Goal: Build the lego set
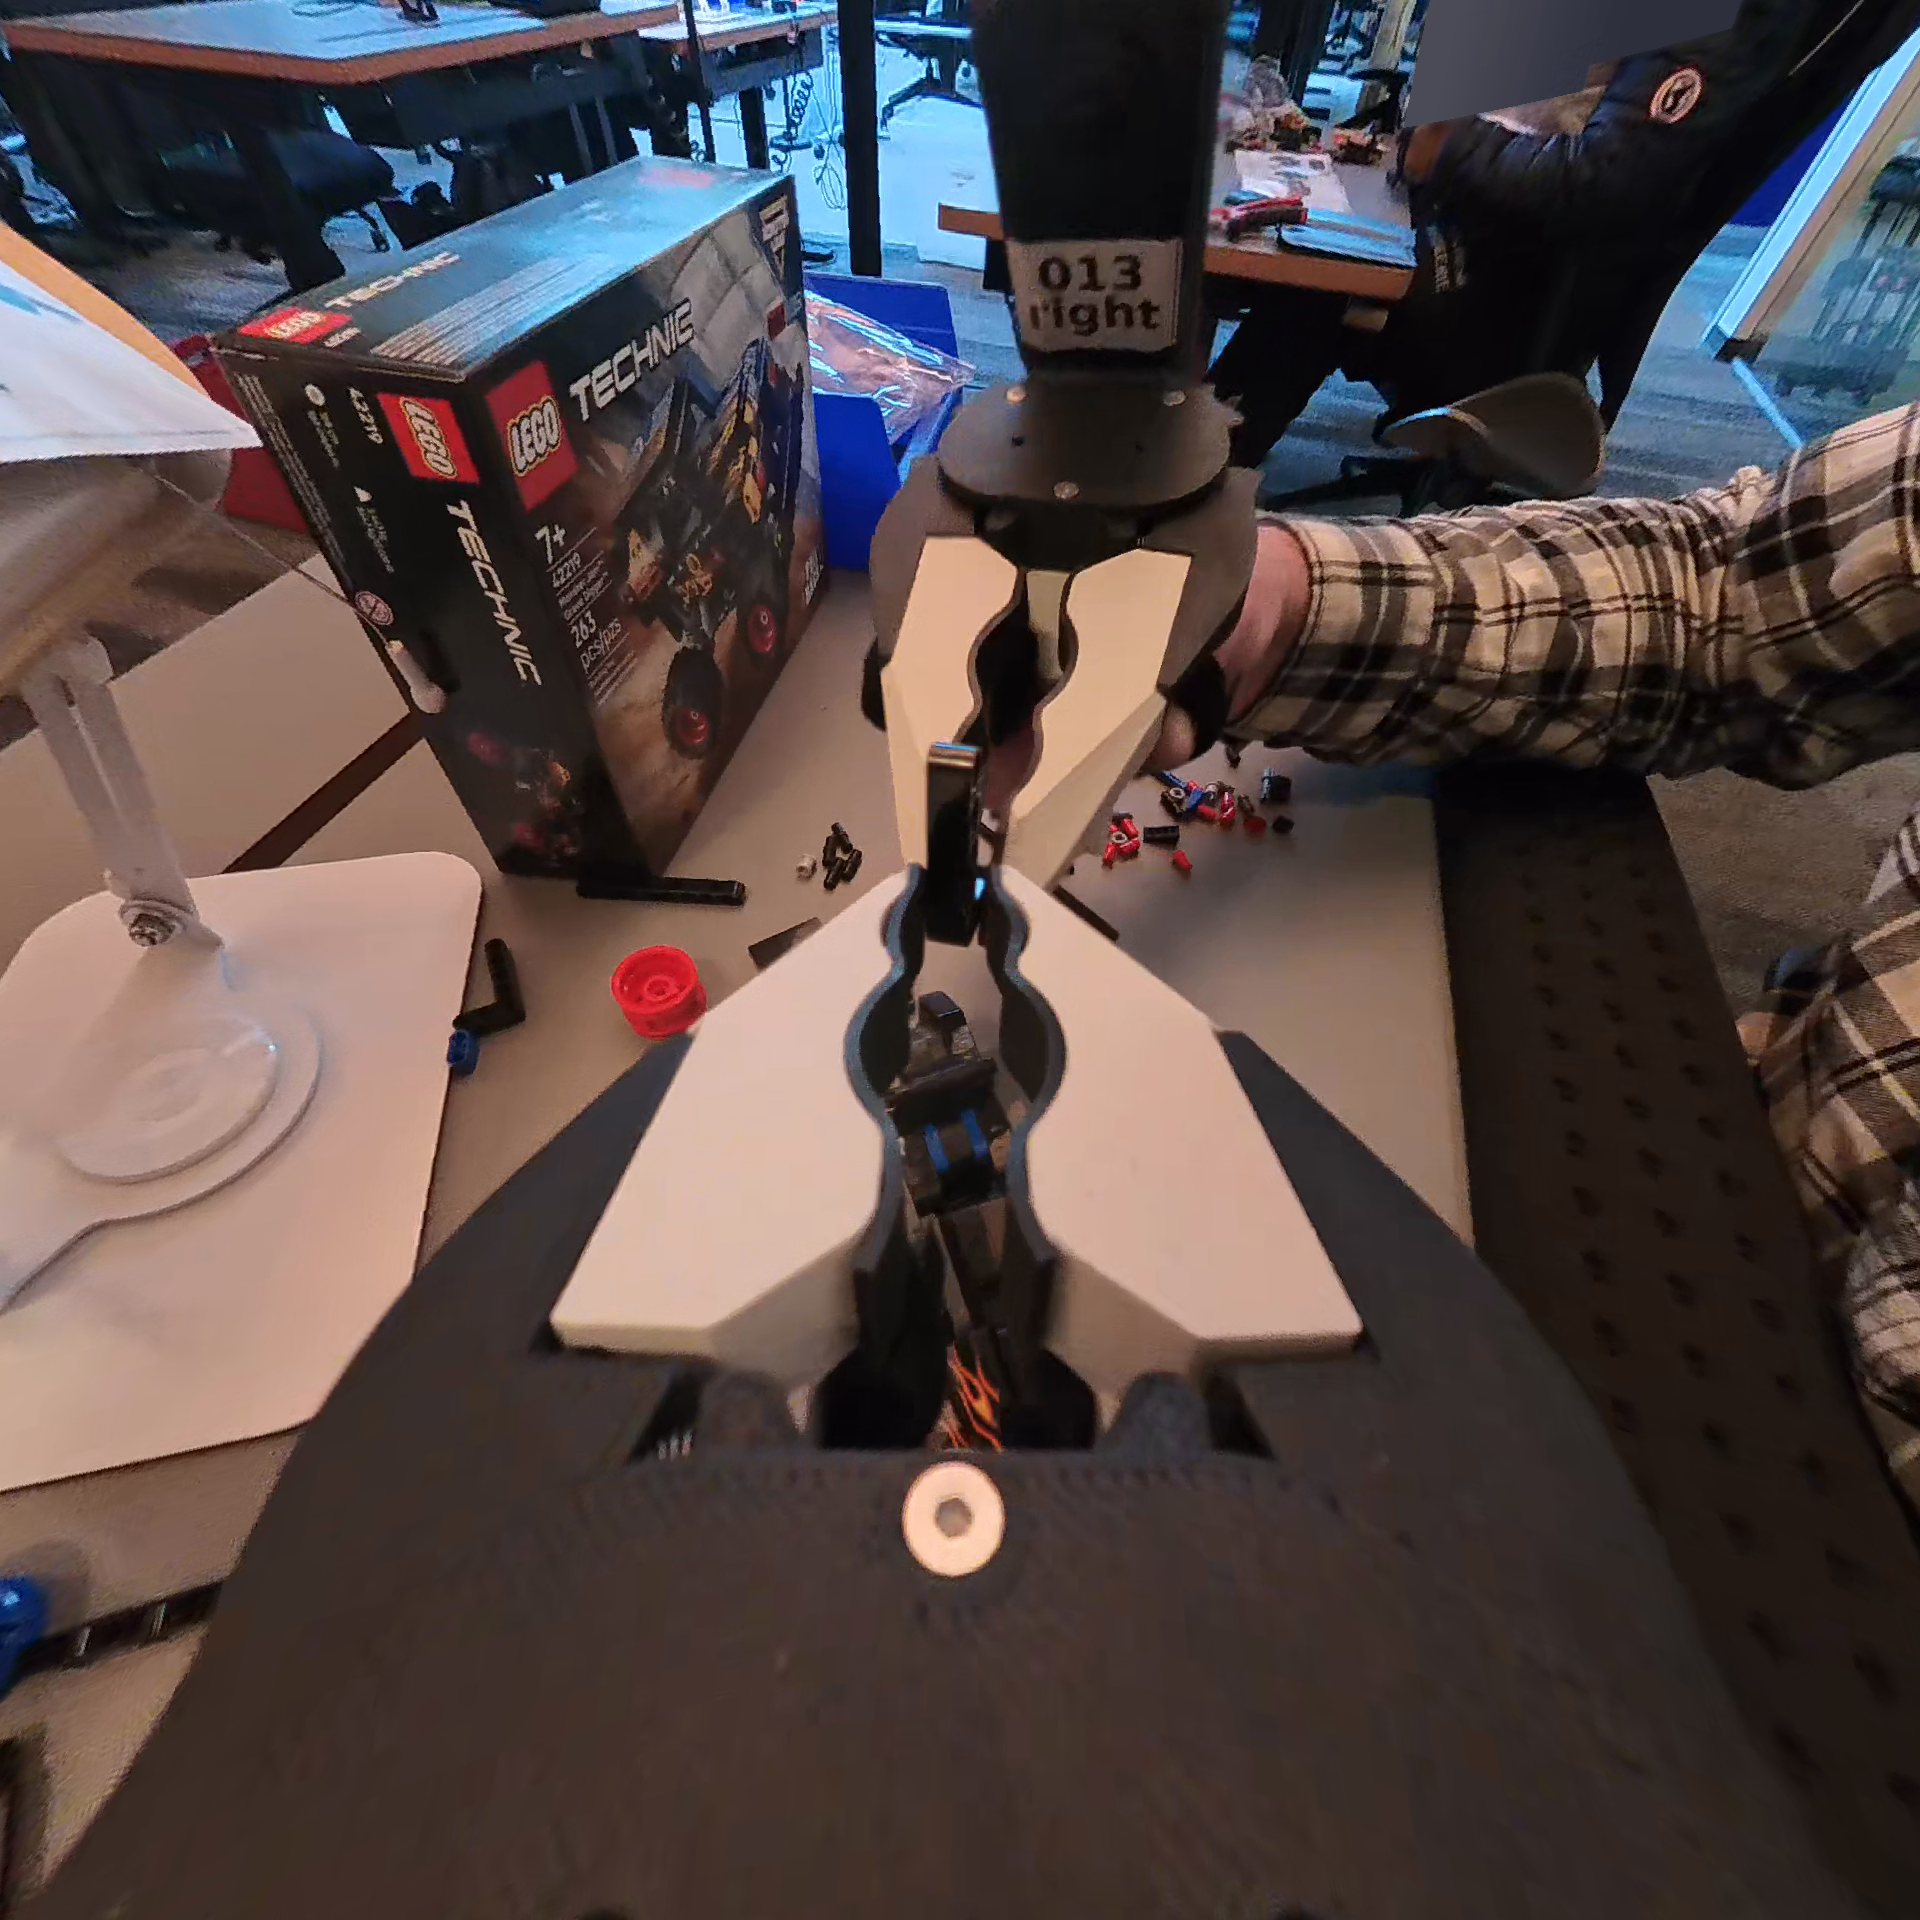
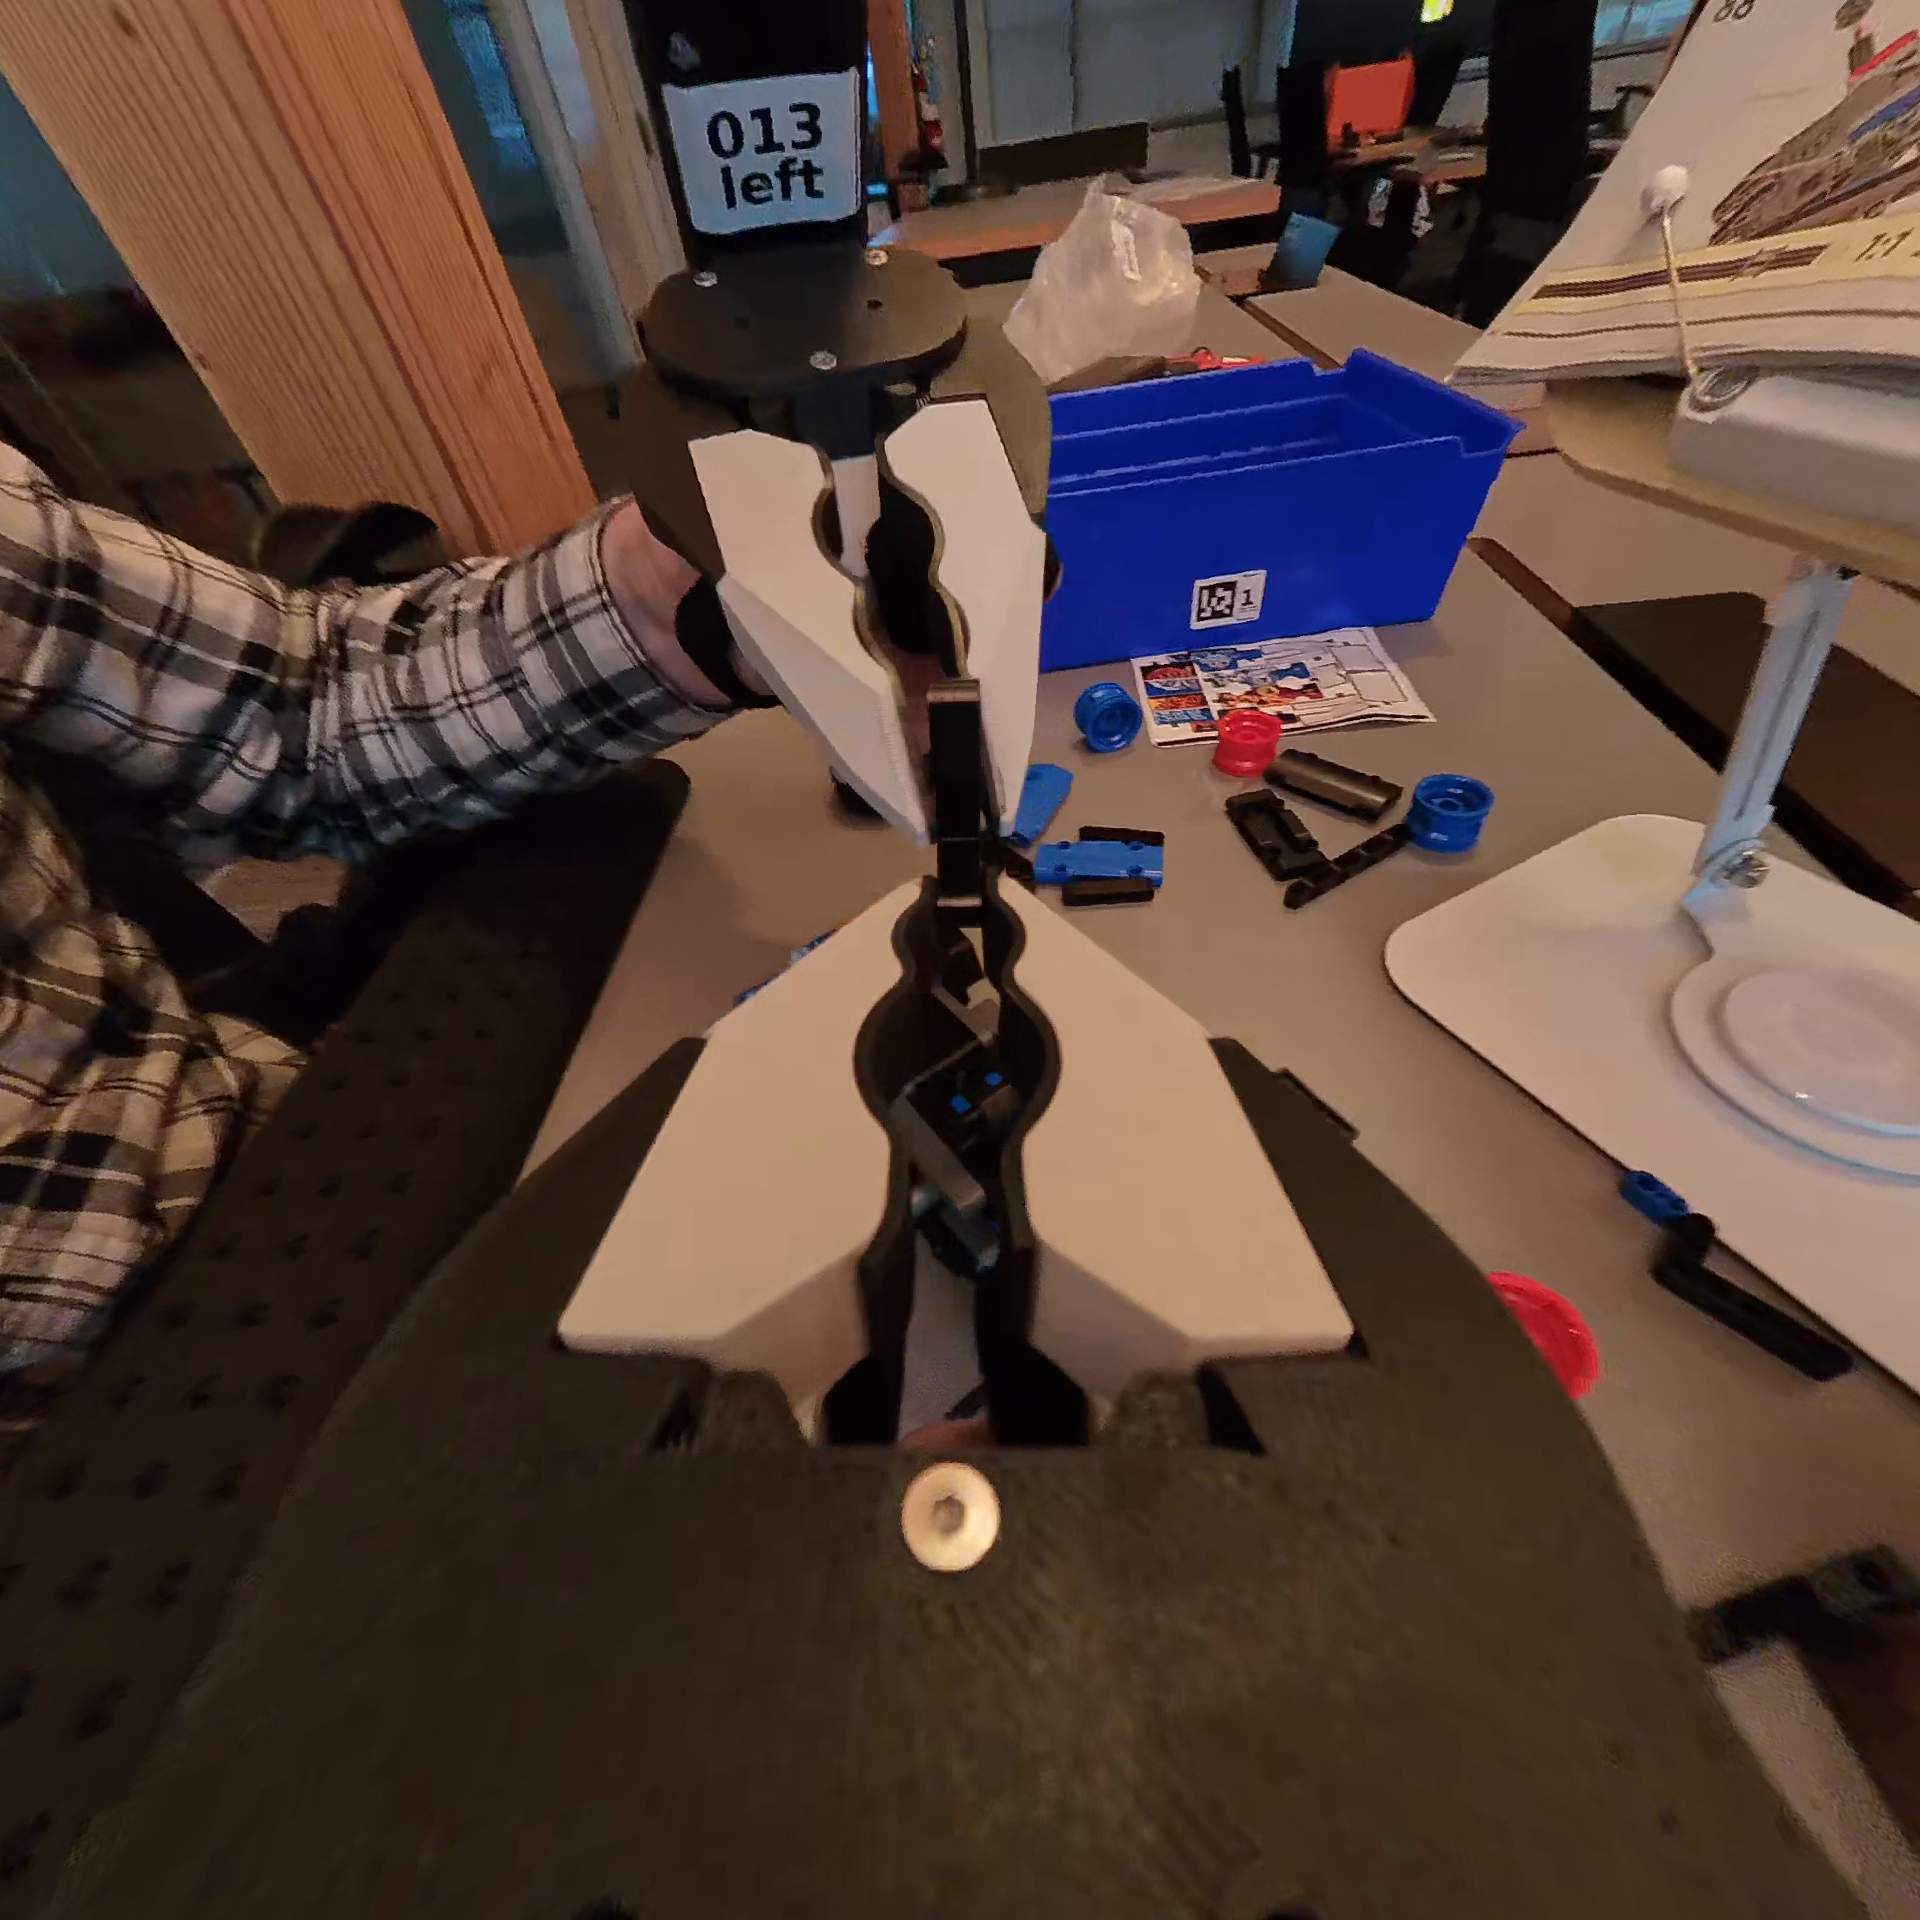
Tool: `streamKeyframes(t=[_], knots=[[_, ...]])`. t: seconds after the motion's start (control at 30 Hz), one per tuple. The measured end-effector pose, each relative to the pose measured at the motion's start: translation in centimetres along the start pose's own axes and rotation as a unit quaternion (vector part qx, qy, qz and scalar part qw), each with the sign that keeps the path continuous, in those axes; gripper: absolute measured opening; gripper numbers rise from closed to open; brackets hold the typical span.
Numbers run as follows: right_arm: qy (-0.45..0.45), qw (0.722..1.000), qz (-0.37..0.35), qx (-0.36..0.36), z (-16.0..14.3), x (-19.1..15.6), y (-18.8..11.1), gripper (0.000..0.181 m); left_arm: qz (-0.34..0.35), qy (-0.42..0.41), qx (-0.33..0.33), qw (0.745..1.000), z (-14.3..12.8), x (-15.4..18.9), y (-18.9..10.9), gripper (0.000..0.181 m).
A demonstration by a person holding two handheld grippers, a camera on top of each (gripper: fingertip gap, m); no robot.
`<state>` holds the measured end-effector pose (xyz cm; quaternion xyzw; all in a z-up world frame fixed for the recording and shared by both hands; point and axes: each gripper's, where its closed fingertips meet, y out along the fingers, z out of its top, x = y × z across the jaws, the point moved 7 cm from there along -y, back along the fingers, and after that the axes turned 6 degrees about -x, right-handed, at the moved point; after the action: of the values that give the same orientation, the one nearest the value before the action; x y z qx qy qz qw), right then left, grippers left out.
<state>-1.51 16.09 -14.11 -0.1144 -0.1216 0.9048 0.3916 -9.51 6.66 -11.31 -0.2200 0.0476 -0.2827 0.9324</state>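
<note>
A black Lego assembly with blue pins point(image 1: 951, 1122) hangs between both grippers above the grey table point(image 1: 1299, 987). Its upright black beam point(image 1: 954, 821) sticks up where the tips meet. My left gripper point(image 1: 951, 888) is shut on the assembly's beam. My right gripper point(image 1: 982, 831) comes in from the far side, tip to tip with it. In the right wrist view my right gripper point(image 2: 961, 899) is shut on the same assembly point(image 2: 956, 1112). The left gripper point(image 2: 956, 816) closes on the beam point(image 2: 954, 758) from above. The lower part of the assembly is hidden behind the fingers.
The Lego box point(image 1: 540, 499), a red wheel hub point(image 1: 657, 992), black beams point(image 1: 660, 888) and small red pins point(image 1: 1195, 821) lie around. A blue bin point(image 2: 1257, 499), blue hubs point(image 2: 1449, 810), blue panels point(image 2: 1101, 862), a sticker sheet point(image 2: 1278, 686) and a white stand point(image 2: 1662, 987) holding the booklet point(image 2: 1766, 208) sit beyond. My two grippers' fingertips are within a few centimetres of each other.
</note>
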Motion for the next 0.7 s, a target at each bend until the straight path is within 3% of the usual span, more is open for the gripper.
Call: streamKeyframes(t=[0.2, 0.47, 0.7], knots=[[0.02, 1.0, 0.003, 0.0, -0.6, 0.6, 0.3, 0.008, -0.001, -0.009, -0.015, 1.0, -0.4, -0.5, 0.3, 0.007], [-0.058, 0.996, -0.047, -0.045, 1.1, 1.0, -0.6, 0.019, 0.026, 0.025, -0.118, 0.992, -0.7, -0.2, 0.9, 0.006], [-0.105, 0.988, 0.006, -0.115, 1.5, 0.3, -0.1, 0.019, 0.046, 0.066, -0.204, 0.976, -0.5, 0.0, 1.1, 0.005]])
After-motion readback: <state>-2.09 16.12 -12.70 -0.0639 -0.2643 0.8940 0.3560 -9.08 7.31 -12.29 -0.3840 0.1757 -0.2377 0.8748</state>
